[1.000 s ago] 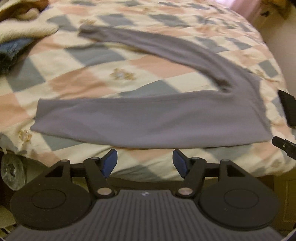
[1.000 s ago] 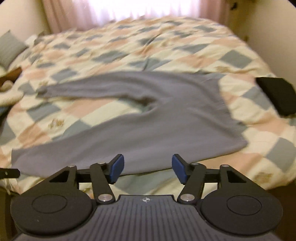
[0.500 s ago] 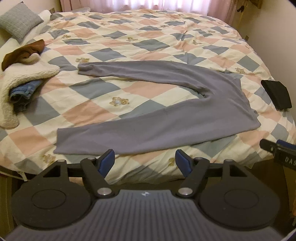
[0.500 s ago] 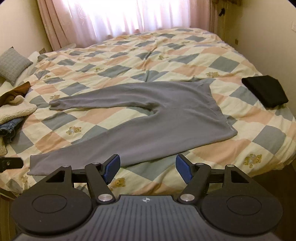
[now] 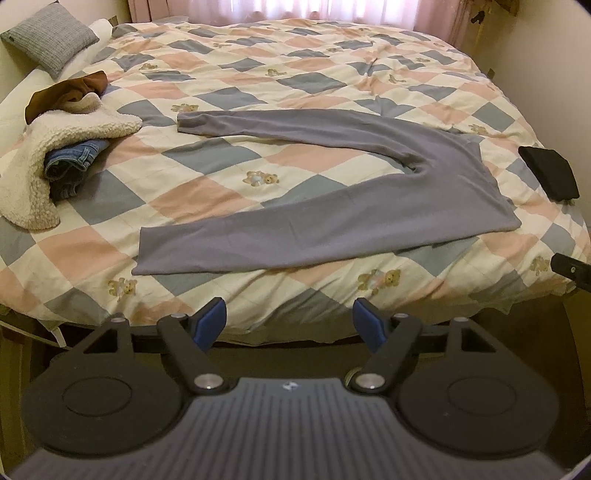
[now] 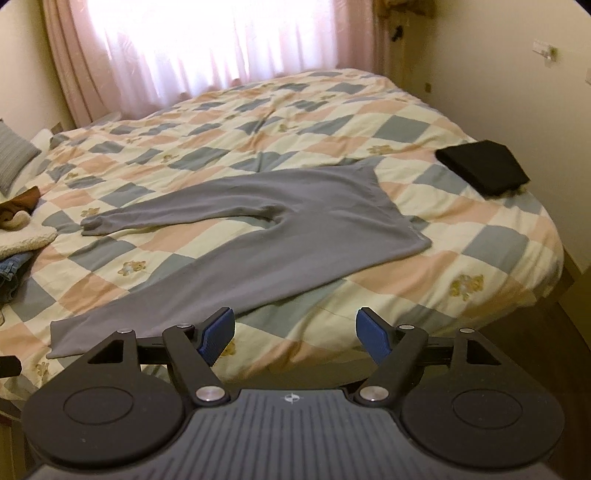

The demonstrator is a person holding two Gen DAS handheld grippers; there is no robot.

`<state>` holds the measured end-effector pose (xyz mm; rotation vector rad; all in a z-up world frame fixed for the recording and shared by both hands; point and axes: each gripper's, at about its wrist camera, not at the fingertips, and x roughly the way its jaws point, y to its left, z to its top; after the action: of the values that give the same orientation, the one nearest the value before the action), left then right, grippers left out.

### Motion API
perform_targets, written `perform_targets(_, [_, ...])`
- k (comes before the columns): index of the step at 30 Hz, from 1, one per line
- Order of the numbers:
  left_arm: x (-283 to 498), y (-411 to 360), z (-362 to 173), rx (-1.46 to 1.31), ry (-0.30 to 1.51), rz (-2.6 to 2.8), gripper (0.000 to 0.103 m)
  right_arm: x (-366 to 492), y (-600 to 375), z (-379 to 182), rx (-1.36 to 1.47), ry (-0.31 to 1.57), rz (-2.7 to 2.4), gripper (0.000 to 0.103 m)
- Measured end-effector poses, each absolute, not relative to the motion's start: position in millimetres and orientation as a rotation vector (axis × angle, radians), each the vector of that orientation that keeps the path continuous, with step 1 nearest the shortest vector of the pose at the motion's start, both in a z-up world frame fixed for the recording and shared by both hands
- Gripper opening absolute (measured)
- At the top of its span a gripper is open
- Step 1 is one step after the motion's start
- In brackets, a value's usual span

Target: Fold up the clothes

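Grey long pants (image 5: 332, 206) lie flat on the checkered quilt, legs spread in a V toward the left, waist at the right. The right wrist view shows the same pants (image 6: 258, 236) across the middle of the bed. My left gripper (image 5: 289, 325) hangs open off the near bed edge, below the lower leg, holding nothing. My right gripper (image 6: 295, 334) is open too, just short of the near leg, nothing between its blue pads. A tip of the right gripper shows at the right edge of the left wrist view.
The quilt (image 5: 295, 74) covers a wide bed. A pile with a fleece blanket (image 5: 55, 147), jeans (image 5: 74, 162) and a brown garment lies at the left. A folded black garment (image 5: 550, 171) sits at the right edge. A grey pillow (image 5: 50, 35), curtains and walls stand behind.
Both grippers have pulled back and up from the pants, so more of the bed shows. The pants lie as before and both grippers stayed open.
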<state>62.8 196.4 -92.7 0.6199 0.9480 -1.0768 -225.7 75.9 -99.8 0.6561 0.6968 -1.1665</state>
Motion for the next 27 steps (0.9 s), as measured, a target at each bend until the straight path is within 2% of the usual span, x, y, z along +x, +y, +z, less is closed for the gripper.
perform_targets(12, [68.8, 160.9, -101.4, 0.606, 0.952, -1.070, 0.073, -238.2, 26.7, -112.6, 0.665, 0.748, -1.169, 0.078])
perform_targets(19, [98.1, 89.5, -130.2, 0.648, 0.959, -0.989, 0.073, -241.8, -67.6, -137.6, 0.704, 0.802, -1.154, 0.078])
perform_targets(27, [126.0, -8.8, -151.7, 0.668, 0.942, -0.989, 0.070, -238.0, -197.1, -167.5, 0.720, 0.949, -1.042, 0.078])
